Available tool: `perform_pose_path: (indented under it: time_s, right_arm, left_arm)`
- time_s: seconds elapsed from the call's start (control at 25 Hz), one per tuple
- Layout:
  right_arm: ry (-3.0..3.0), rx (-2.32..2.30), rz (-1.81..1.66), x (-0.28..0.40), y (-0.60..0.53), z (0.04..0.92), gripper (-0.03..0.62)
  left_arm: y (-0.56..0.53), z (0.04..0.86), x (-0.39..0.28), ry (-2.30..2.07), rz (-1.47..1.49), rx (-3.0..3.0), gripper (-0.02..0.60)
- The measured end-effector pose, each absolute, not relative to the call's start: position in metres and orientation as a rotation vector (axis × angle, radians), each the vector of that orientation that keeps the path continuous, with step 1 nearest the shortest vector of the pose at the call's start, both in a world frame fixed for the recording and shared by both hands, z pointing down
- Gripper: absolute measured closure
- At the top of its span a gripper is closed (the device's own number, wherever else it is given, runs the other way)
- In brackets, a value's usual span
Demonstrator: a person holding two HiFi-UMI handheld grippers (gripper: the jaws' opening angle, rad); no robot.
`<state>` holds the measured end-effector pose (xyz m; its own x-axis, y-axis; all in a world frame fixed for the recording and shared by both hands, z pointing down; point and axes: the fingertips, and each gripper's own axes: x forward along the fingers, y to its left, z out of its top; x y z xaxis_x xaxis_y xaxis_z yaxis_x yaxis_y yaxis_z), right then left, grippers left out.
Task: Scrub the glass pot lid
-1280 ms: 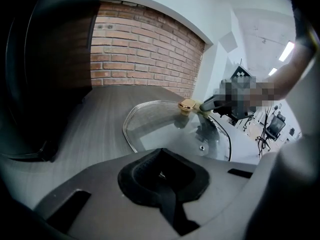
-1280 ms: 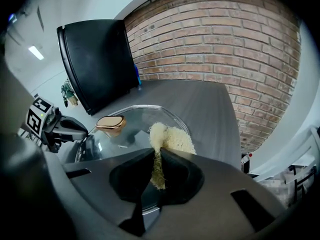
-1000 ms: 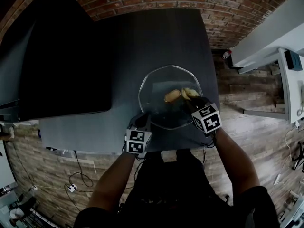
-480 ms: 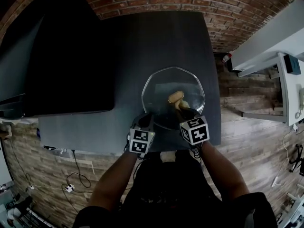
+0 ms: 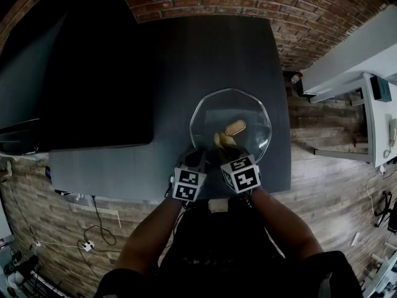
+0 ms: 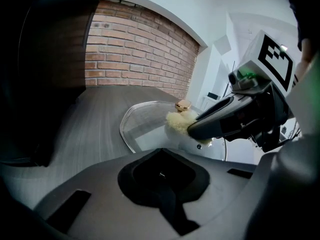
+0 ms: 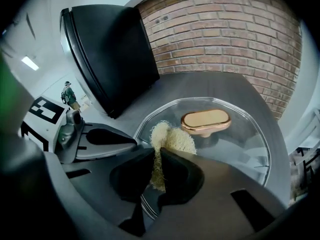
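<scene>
2 tongs at a glass pot lid on the dark tabletop.
The lid lies flat by the near right edge. Both forearms reach forward side by side. The left tongs are closed, tips at the lid's near left rim. The right tongs clamp a yellow scrubber touching the glass beside the gold knob.

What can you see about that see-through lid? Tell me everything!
The glass lid is clear and round with slightly angled edges. It lies flat on the dark table, knob up. Its oblong gold knob sits in the middle. The right gripper presses a yellow fibrous scrubber on the glass beside the knob. The left gripper meets its near rim.
</scene>
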<state>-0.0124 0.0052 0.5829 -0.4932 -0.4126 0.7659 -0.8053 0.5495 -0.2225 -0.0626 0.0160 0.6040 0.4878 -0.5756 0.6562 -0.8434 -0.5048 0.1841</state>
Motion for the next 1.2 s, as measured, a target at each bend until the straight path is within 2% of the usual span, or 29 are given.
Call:
perform_pose_path:
  time_s: [0.52, 0.88, 1.2]
  right_arm:
    - [-2.13, 0.807, 0.777, -0.086, -0.021, 0.588, 0.552]
    - [-2.13, 0.788, 0.79, -0.083, -0.017, 0.588, 0.553]
    - [-2.152, 0.773, 0.761, -0.038, 0.002, 0.584, 0.553]
  left_arm:
    - [0.018, 0.608, -0.064, -1.122, 0.713, 2.273, 0.549]
    - [0.019, 0.61, -0.066, -1.125, 0.713, 2.269, 0.549]
    - [0.016, 0.605, -0.066, -1.139, 0.729, 2.281, 0.549]
